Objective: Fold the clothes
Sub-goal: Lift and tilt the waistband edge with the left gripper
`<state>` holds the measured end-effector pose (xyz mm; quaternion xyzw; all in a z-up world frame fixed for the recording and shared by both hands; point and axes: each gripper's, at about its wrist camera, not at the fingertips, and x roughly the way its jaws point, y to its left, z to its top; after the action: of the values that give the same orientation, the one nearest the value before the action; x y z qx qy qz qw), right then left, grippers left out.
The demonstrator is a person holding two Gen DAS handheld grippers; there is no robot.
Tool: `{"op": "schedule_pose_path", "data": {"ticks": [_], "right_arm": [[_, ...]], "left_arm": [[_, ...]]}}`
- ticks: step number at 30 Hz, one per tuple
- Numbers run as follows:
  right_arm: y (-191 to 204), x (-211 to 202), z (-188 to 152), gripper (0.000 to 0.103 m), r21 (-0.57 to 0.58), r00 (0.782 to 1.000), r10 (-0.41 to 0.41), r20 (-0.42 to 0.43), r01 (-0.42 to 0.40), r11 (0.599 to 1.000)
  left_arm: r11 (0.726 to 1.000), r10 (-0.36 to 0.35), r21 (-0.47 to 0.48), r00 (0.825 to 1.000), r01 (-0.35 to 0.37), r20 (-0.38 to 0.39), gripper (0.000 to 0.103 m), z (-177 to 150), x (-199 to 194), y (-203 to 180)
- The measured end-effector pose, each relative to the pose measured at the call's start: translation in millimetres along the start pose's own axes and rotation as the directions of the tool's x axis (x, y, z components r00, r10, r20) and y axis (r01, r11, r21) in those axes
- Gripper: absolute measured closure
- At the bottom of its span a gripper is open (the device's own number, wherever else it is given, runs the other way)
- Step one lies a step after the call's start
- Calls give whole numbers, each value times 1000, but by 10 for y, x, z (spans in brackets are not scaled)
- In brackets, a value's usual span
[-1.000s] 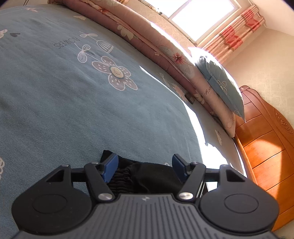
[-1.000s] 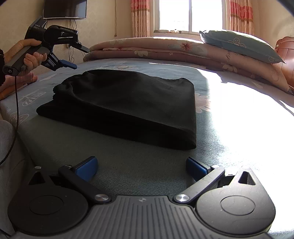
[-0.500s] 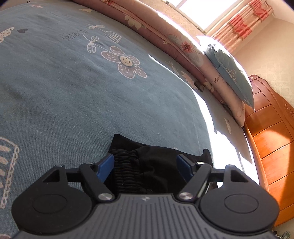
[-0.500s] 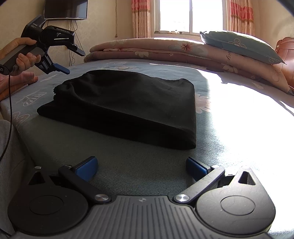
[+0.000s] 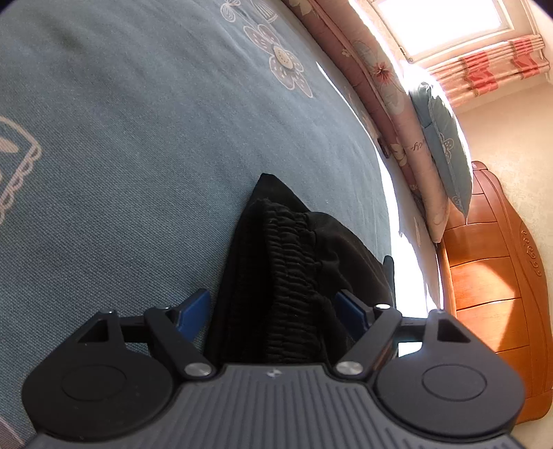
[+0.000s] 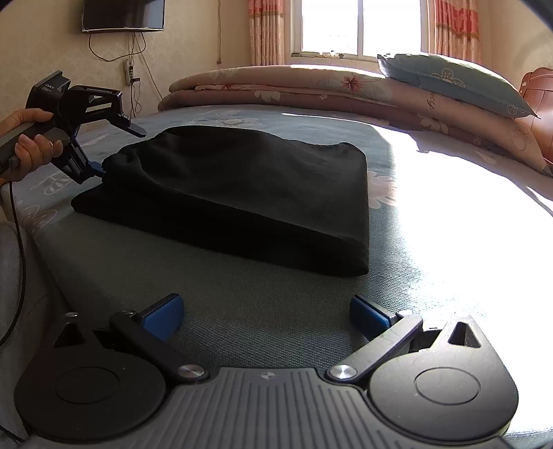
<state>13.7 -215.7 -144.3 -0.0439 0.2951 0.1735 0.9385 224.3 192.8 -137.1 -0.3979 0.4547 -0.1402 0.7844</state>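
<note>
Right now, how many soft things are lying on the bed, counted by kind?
Black garment: 1
Floral quilt, folded: 1
Blue pillow: 1
Total: 3

The left tool, open, has its fingers around the garment's gathered waistband. The right tool is open over bare sheet.

The folded garment is plain black, its gathered waistband ribbed and just as dark. It lies on a bed sheet of dusty blue-grey printed with pale pink and white flowers, while the rolled quilt is dusky pink with a floral print and the pillow is teal with a light flower motif. Both the left claw and the right claw are black with blue fingertip pads; the curtains are cream with coral-red bands, the headboard glossy orange-brown wood.
</note>
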Motion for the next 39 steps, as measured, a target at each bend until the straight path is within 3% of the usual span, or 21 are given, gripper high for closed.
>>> {"op": "schedule_pose_path", "data": {"ticks": [8, 10, 18, 22, 28, 34, 39], "right_arm": [[17, 49, 46, 0, 9, 1000, -12, -16, 12, 1000], [23, 65, 59, 0, 12, 1000, -17, -19, 17, 1000], [9, 85, 87, 0, 14, 1000, -18, -25, 19, 1000], [0, 77, 65, 0, 13, 1000, -16, -23, 17, 1000], [6, 83, 60, 0, 18, 999, -21, -25, 21, 1000], [13, 93, 75, 0, 22, 999, -28, -33, 29, 999], [10, 102, 87, 0, 26, 999, -31, -40, 32, 999]], "left_arm": [[995, -87, -53, 996, 87, -9, 23, 204, 199, 57], [994, -97, -51, 995, 96, -21, 19, 232, 243, 33], [987, -155, -49, 984, 151, -84, 17, -22, 142, 100], [988, -156, -29, 982, 154, -110, 17, -110, 89, 91], [989, -148, -3, 980, 149, -130, 12, 72, 290, -2], [980, -201, -22, 973, 199, -117, 11, 212, 405, 29], [975, -212, 31, 966, 219, -149, 11, 7, 298, 59]]}}
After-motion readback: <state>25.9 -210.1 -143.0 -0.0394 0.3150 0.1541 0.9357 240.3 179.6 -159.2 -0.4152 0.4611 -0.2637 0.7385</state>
